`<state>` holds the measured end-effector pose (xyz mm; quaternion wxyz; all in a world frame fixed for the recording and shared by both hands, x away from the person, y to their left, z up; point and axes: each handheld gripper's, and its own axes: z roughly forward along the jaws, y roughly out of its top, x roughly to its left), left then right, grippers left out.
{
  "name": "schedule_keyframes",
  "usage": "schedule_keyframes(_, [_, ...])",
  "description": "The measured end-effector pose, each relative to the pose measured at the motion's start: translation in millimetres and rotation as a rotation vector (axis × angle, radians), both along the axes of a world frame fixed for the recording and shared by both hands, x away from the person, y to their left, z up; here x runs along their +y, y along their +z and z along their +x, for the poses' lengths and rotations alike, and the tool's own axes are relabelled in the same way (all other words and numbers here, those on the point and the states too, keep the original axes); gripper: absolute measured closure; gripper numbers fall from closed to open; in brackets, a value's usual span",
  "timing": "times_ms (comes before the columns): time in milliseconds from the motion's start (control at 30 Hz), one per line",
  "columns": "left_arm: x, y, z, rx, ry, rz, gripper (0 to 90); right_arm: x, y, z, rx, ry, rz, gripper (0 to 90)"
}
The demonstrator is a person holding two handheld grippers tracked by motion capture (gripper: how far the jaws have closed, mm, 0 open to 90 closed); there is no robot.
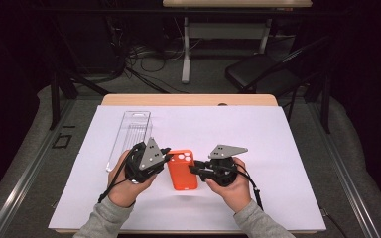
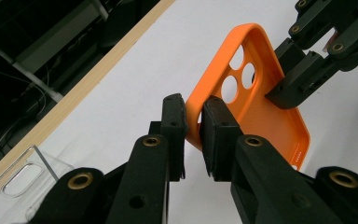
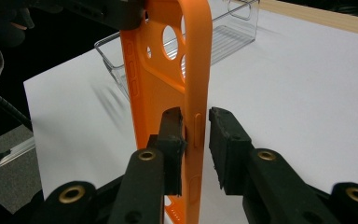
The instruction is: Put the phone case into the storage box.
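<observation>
At nine o'clock on the white surface (image 1: 278, 148) lies a clear tray (image 1: 130, 134), untouched. Just right of it comes the left gripper (image 1: 164, 154), and its jaws are narrow, clamped on the rim of the orange case (image 1: 182, 170) at the camera-hole end, pads pressing the wall from both sides in the left gripper view (image 2: 193, 126). The case sits dead centre between the two hands, raised off the sheet and tilted on edge, its open side toward the left gripper (image 2: 256, 88). Over at three o'clock, the right gripper (image 1: 194, 170) has the long side wall between its jaws (image 3: 196, 135); one pad touches, the other stands just off the button strip, so that grip looks slack. My read: this is a handover or re-grip, and it goes well if the left clamp stays firm while the right resets squarely on the wall, clear of the buttons. Let both go loose and the case drops.
</observation>
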<state>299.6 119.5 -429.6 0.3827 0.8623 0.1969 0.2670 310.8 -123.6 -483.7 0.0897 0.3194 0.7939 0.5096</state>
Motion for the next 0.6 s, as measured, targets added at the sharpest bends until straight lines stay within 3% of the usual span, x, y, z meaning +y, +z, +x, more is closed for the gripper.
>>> schedule_keyframes(600, [4.4, -3.5, 5.4, 0.006, 0.026, 0.010, 80.1, -1.4, 0.6, 1.8, -0.002, -0.011, 0.008, 55.6])
